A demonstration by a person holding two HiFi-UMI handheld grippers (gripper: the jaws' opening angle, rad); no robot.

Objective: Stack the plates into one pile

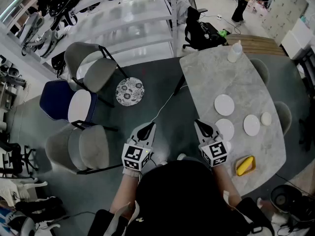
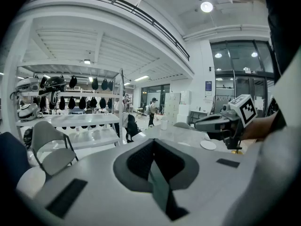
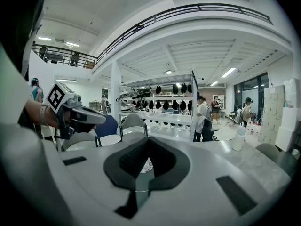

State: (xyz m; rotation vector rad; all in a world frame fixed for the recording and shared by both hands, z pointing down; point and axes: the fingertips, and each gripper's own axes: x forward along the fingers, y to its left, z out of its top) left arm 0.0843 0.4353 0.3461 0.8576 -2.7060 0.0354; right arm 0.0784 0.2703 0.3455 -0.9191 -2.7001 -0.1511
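Note:
Several white plates lie apart on the marble table (image 1: 206,77): one (image 1: 224,104) farthest, one (image 1: 226,128) just ahead of my right gripper, one (image 1: 251,125) to its right, and a small one (image 1: 266,118) near the right edge. My right gripper (image 1: 201,124) hovers over the table's left edge, shut and holding nothing. Over the dark floor left of the table, my left gripper (image 1: 147,127) is shut and empty too. One plate (image 2: 207,145) shows in the left gripper view, beyond the right gripper (image 2: 200,123).
A yellow thing in a small tray (image 1: 245,165) sits at the table's near end, and a white bottle (image 1: 236,51) at the far end. Grey and blue chairs (image 1: 91,68) and a patterned round stool (image 1: 129,91) stand on the left. White shelving (image 1: 128,14) lines the back.

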